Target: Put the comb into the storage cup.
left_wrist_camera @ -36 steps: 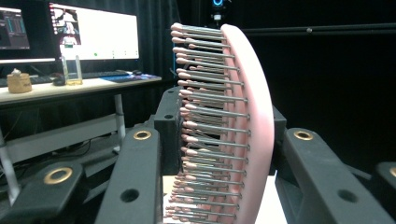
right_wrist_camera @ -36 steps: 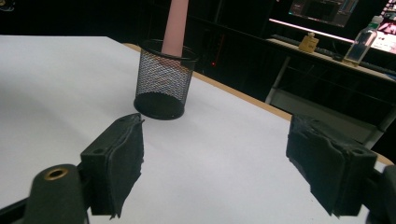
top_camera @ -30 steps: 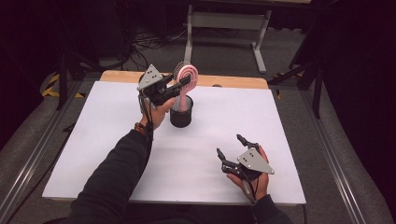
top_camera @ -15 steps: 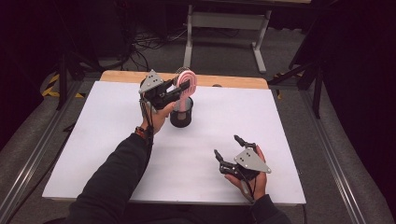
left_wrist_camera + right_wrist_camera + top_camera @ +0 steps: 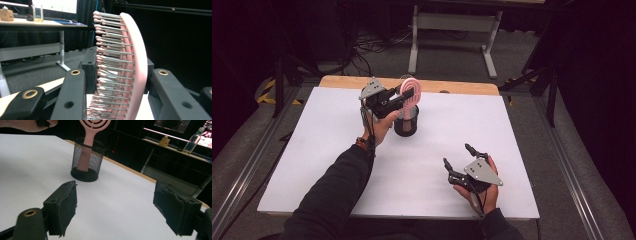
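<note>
A pink hairbrush (image 5: 410, 91) stands upright with its handle inside a black mesh cup (image 5: 406, 123) at the back middle of the white table. My left gripper (image 5: 404, 98) is shut on the brush's head just above the cup. In the left gripper view the bristled head (image 5: 132, 62) sits squeezed between the two jaws. My right gripper (image 5: 456, 154) rests open near the front right, with nothing between its pads (image 5: 62, 206). In the right gripper view the cup (image 5: 86, 161) holds the brush handle (image 5: 85, 157) ahead and to the left.
A white sheet (image 5: 312, 150) covers the table, and a strip of bare wood (image 5: 457, 86) shows along the back edge. A white desk frame (image 5: 452, 22) stands on the floor beyond it. Dark floor and rails run along both sides.
My left gripper has sunk slightly with the brush, so the handle sits deeper in the cup. The right gripper has barely moved and stays open.
</note>
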The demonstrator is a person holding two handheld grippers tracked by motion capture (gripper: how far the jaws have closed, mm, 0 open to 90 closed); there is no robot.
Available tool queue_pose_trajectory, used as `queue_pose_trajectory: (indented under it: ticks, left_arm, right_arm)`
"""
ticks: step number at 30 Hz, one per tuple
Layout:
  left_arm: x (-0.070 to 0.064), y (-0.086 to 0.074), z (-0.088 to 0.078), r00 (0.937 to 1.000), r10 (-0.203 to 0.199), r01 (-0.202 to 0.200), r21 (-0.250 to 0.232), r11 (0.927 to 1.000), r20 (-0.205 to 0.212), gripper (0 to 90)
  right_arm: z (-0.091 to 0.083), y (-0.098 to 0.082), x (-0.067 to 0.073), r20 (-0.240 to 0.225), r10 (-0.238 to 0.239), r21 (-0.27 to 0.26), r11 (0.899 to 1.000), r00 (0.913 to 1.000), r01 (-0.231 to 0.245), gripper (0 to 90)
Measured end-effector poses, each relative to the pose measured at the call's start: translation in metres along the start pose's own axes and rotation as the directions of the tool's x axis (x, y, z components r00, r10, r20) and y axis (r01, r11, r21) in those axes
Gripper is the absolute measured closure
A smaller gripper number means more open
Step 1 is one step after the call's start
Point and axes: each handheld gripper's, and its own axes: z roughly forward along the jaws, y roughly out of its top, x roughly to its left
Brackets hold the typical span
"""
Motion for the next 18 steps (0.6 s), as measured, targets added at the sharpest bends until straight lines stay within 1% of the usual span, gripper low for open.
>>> queue_pose_trajectory:
  ticks: [3,7,8,9,13,14,16,18]
  left_arm:
    - [0.004,-0.004,0.001,0.9995,-0.032,0.032,0.003,0.9995,0.006,62.5]
    - [0.007,-0.008,0.003,0.9981,-0.060,0.060,0.009,0.9982,0.013,62.2]
    - [0.008,-0.009,0.003,0.9982,-0.059,0.059,0.014,0.9982,0.013,62.2]
    - [0.009,-0.011,0.004,0.9977,-0.065,0.065,0.012,0.9978,0.018,61.9]
    - [0.009,-0.011,0.005,0.9974,-0.069,0.069,0.011,0.9976,0.022,61.7]
    - [0.009,-0.011,0.005,0.9974,-0.067,0.067,0.012,0.9977,0.024,61.6]
    - [0.009,-0.012,0.006,0.9968,-0.070,0.070,0.014,0.9975,0.038,61.4]
    - [0.010,-0.011,0.007,0.9980,-0.057,0.056,0.021,0.9982,0.026,61.2]
  right_arm:
    - [-0.001,0.000,-0.002,0.004,0.004,0.002,1.000,1.0000,-0.004,19.8]
    - [0.000,0.000,-0.001,-0.003,0.001,0.006,1.000,1.0000,-0.001,19.8]
    - [0.000,0.000,-0.001,-0.004,-0.001,0.005,1.000,1.0000,0.001,19.8]
    - [0.000,0.000,-0.001,-0.006,-0.001,0.005,1.000,1.0000,0.001,19.8]
    - [0.001,-0.001,-0.001,-0.007,0.002,0.008,1.000,1.0000,-0.002,19.8]
    - [0.001,-0.001,-0.001,-0.016,-0.002,0.014,1.000,0.9999,0.002,21.9]
    - [0.001,-0.001,-0.001,-0.016,-0.004,0.016,1.000,0.9999,0.005,22.1]
    - [0.001,0.000,0.000,-0.017,-0.010,0.013,1.000,0.9998,0.011,22.1]
